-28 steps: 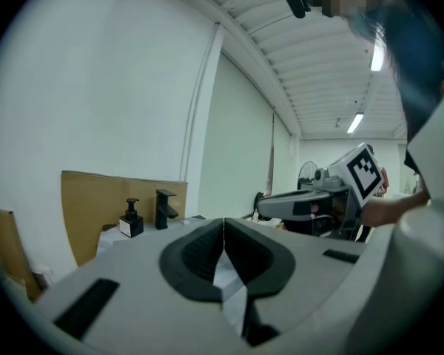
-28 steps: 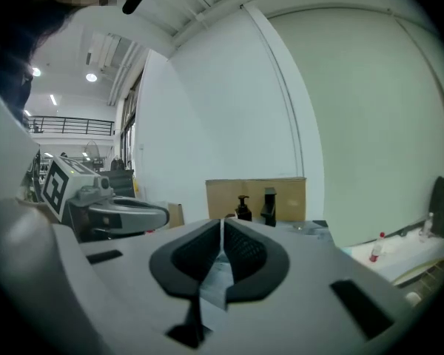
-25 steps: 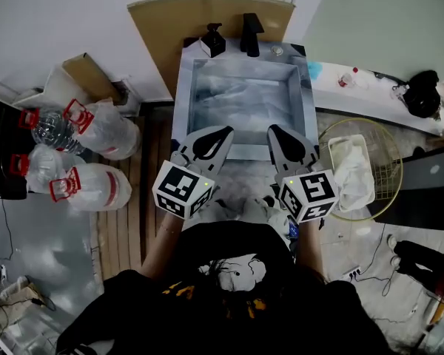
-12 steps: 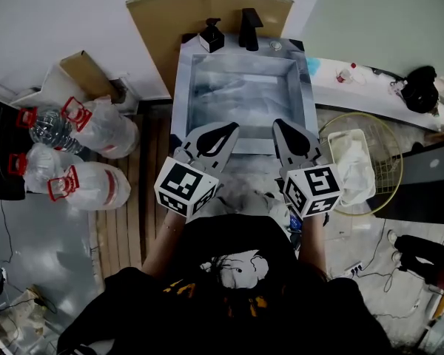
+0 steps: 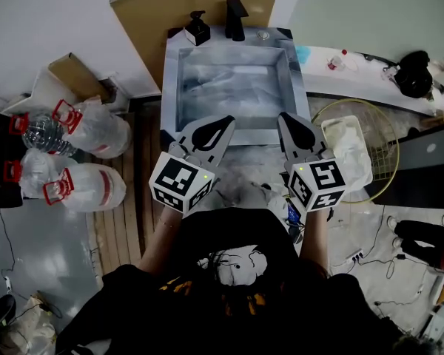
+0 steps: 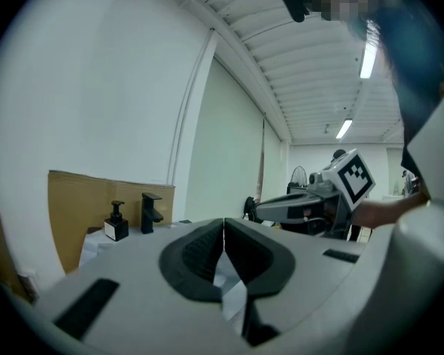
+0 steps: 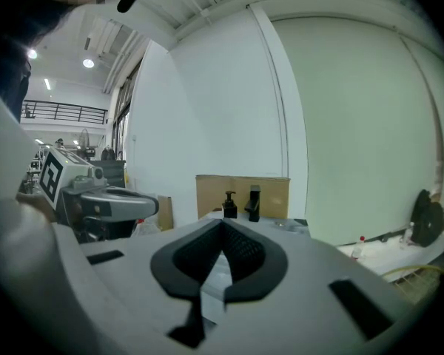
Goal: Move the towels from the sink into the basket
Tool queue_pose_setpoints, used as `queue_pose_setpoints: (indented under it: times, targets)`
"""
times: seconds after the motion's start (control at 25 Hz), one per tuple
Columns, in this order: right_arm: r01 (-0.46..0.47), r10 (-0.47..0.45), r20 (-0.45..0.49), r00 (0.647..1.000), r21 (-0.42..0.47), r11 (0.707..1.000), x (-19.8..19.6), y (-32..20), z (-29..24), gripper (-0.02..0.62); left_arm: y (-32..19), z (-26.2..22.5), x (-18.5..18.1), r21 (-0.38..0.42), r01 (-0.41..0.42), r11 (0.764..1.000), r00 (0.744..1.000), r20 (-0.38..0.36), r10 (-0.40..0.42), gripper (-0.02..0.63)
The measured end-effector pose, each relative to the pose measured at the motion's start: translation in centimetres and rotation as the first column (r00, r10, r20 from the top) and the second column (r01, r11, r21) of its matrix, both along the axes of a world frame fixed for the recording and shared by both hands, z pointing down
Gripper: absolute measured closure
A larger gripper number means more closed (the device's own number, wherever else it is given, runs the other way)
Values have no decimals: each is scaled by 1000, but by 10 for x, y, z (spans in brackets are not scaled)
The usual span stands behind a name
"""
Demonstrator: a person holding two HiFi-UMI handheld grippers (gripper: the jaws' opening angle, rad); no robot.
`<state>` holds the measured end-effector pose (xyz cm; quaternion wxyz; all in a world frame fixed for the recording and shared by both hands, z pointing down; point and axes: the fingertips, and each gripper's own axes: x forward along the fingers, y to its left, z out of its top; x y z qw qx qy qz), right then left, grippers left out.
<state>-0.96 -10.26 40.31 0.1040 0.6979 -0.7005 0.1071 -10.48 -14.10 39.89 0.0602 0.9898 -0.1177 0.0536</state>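
The sink (image 5: pixel 170 87) stands straight ahead; its basin looks pale and streaky, and I cannot tell a towel from its bottom. A round wire basket (image 5: pixel 381 135) sits on the floor at the right, with white towels (image 5: pixel 349 154) heaped in it. My left gripper (image 5: pixel 226 121) hovers at the sink's front edge, shut with nothing between its jaws. My right gripper (image 5: pixel 285 117) hangs beside it, also shut and empty. In the left gripper view the left gripper (image 6: pixel 223 222) shows its tips touching. The right gripper (image 7: pixel 222 222) looks the same in its own view.
A black soap dispenser (image 5: pixel 197 28) and black faucet (image 5: pixel 235 19) stand at the sink's back, before a cardboard sheet (image 5: pixel 144 21). Large water bottles (image 5: pixel 85 128) lie on the floor at the left. A white ledge (image 5: pixel 355 69) with a black bag (image 5: pixel 414 72) runs behind the basket.
The head view has drifted, so the sink now sits higher and further left. Both grippers stay shut and side by side at the sink's front edge.
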Motion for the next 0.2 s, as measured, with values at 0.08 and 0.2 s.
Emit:
queue_pose_setpoints:
  times: [0.08, 0.2]
  targets:
    - [-6, 6, -3, 1000, 4, 1000, 3, 3, -1, 591, 2, 0, 1, 2, -5, 1000, 1000, 0, 5, 598]
    - [-11, 11, -6, 1000, 8, 1000, 7, 6, -3, 591, 5, 1, 4, 4, -10, 1000, 1000, 1, 10, 598]
